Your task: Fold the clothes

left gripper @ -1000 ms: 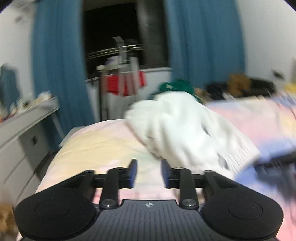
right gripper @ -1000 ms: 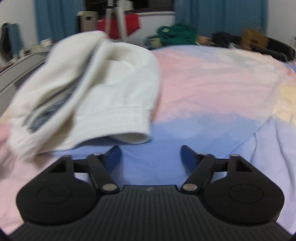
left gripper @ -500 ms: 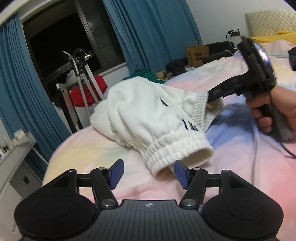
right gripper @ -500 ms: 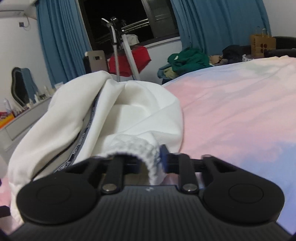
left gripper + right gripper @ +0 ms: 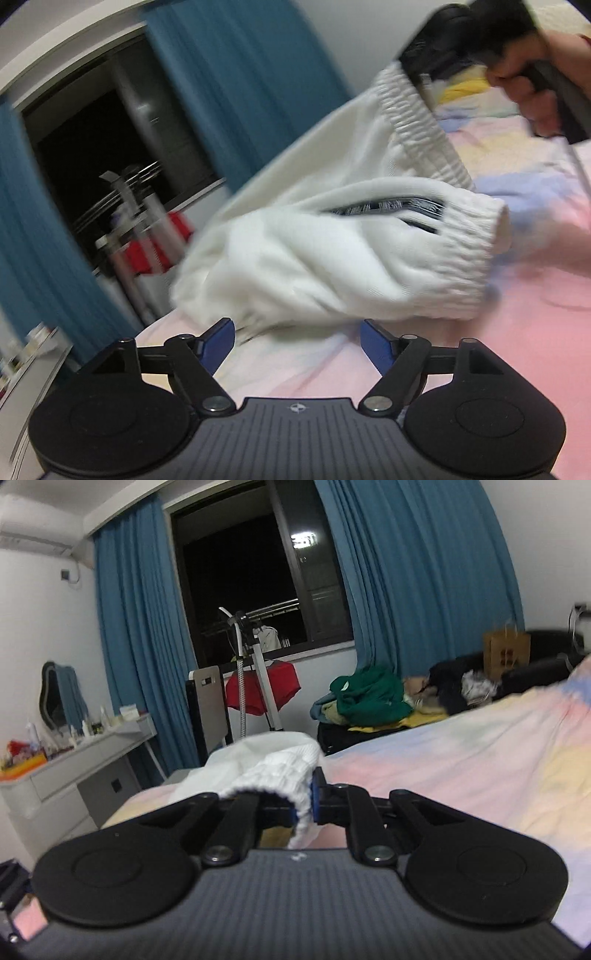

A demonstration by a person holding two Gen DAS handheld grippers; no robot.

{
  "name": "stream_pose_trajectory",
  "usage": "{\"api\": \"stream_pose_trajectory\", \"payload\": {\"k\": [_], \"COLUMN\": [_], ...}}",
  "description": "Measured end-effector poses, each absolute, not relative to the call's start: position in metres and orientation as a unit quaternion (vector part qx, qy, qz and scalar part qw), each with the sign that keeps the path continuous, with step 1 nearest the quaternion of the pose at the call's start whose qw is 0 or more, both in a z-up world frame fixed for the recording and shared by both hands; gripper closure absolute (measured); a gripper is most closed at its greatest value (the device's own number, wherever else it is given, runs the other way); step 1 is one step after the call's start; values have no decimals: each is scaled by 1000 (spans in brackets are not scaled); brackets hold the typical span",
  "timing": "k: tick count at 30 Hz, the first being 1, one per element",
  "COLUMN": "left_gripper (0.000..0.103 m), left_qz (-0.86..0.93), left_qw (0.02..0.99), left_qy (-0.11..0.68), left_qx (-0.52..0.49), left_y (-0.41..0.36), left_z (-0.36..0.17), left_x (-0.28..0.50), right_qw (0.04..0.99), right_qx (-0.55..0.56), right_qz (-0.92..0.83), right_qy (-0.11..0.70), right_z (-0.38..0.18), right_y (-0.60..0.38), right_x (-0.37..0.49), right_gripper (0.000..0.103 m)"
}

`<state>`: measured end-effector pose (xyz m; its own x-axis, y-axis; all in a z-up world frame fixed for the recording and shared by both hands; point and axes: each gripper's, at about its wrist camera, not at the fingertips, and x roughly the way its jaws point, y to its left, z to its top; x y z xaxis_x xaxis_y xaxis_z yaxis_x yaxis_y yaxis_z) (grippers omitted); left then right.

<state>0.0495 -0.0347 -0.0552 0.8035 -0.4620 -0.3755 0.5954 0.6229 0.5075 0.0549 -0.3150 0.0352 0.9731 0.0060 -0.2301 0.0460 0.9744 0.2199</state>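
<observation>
The right gripper (image 5: 304, 805) has its jaws clamped on the ribbed elastic hem of the white fleece garment (image 5: 351, 251), lifting that hem above the pastel pink, yellow and blue bed sheet (image 5: 498, 369). The rest of the garment lies bunched near the bed's edge facing the blue curtains (image 5: 413, 565). The left gripper (image 5: 299, 343) hangs just before the bunched cloth, blue-tipped jaws spread wide, holding nothing

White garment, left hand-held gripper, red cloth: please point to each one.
white garment (image 5: 332, 258): left wrist view, bunched middle.
left hand-held gripper (image 5: 299, 339): left wrist view, between open fingertips.
red cloth (image 5: 262, 690): right wrist view, centre.
</observation>
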Motion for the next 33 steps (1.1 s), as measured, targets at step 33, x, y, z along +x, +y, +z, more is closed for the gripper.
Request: {"api": "stream_pose_trajectory", "payload": {"k": [33], "left_gripper": [14], "left_qz": [-82], "left_qw": [985], "left_qy": [59], "left_qx": [142], "left_y": [-80], "left_z": [-38], "left_x": [56], "right_qw": [944], "right_qx": [199], "right_qz": [-81], "right_qy": [249], "right_z": [-28], "right_y": [-372], "right_x": [75], "right_gripper": [89]}}
